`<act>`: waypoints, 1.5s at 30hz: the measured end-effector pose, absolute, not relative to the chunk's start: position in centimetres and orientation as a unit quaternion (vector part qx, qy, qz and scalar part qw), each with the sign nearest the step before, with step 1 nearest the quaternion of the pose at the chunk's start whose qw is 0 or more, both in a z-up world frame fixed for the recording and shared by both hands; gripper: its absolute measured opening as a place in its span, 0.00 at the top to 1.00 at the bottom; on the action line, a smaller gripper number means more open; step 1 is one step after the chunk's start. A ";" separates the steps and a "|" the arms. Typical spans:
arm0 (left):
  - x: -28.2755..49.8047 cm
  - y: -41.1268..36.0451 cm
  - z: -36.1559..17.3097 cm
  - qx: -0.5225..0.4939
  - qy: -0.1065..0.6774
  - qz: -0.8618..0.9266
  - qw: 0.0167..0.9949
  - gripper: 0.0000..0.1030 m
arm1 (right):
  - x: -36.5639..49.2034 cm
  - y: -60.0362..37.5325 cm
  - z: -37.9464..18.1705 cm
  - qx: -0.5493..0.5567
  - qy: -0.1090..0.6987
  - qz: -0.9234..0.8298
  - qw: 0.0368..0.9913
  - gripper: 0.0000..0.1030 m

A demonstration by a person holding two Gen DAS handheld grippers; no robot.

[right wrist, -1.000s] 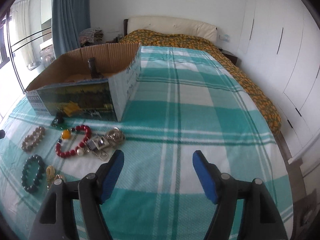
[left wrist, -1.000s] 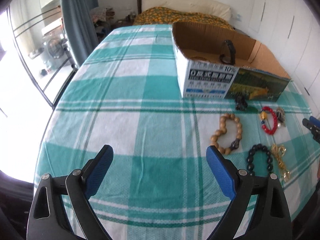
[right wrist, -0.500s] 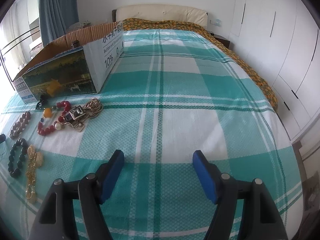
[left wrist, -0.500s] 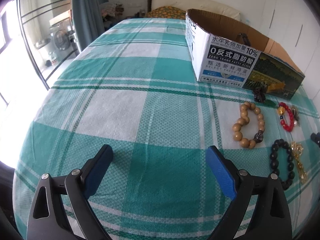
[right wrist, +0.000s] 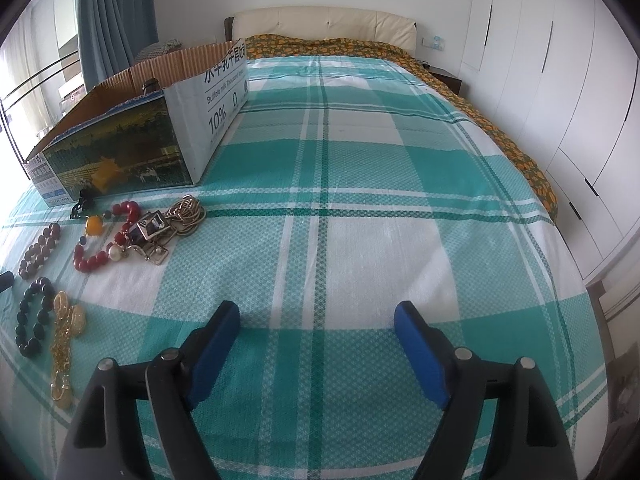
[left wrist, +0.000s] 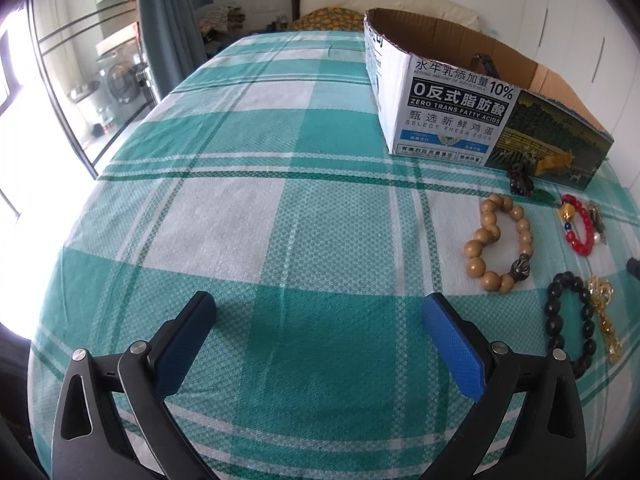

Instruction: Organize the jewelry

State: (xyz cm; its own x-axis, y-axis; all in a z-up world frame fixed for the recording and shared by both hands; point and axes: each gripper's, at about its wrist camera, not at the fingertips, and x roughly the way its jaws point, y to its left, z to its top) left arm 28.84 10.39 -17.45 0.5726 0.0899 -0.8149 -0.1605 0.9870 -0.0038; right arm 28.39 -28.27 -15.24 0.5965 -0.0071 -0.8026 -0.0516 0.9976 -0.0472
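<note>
Showing only rightward: gold chains (right wrist: 186, 210) beside box (right wrist: 120, 148).

The open brown corrugated cardboard box (left wrist: 448, 96) with printed white and dark green sides carried all the readable print. On its white end panel facing the left wrist view stood "ADDING AMOUNT OF BUFFALO MILK 10%", then "0" with Chinese characters, "ZERO TRANS FATTY ACIDS" and "SELECT FRESH EGGS". On the box's opposite white end (right wrist: 218, 96), in the right wrist view, stood "Buffalo milk", "10%" and "0".
</note>
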 end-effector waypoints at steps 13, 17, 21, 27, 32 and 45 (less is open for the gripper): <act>28.5 10.6 -17.5 -0.041 0.456 0.074 0.886 0.00 | 28.4 -28.3 -15.2 -0.032 0.449 0.013 0.893 0.20; 28.4 10.6 -17.5 -0.040 0.457 0.069 0.886 0.00 | 28.4 -28.3 -15.2 -0.032 0.449 0.013 0.893 0.20; 28.4 10.6 -17.5 -0.040 0.457 0.068 0.886 0.00 | 28.4 -28.3 -15.2 -0.032 0.449 0.013 0.893 0.20; 28.3 10.6 -17.5 -0.039 0.457 0.067 0.886 0.00 | 28.4 -28.3 -15.2 -0.032 0.450 0.013 0.893 0.20; 28.3 10.6 -17.5 -0.040 0.457 0.067 0.886 0.00 | 28.4 -28.3 -15.2 -0.032 0.450 0.013 0.893 0.19; 28.2 10.6 -17.5 -0.040 0.456 0.067 0.887 0.00 | 28.4 -28.3 -15.2 -0.032 0.450 0.013 0.892 0.19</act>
State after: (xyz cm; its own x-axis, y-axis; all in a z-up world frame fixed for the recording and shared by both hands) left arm 28.17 10.61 -17.47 0.5758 0.0821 -0.8134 -0.1552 0.9878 -0.0102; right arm 28.41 -28.27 -15.23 0.5950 -0.0062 -0.8037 -0.0517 0.9976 -0.0460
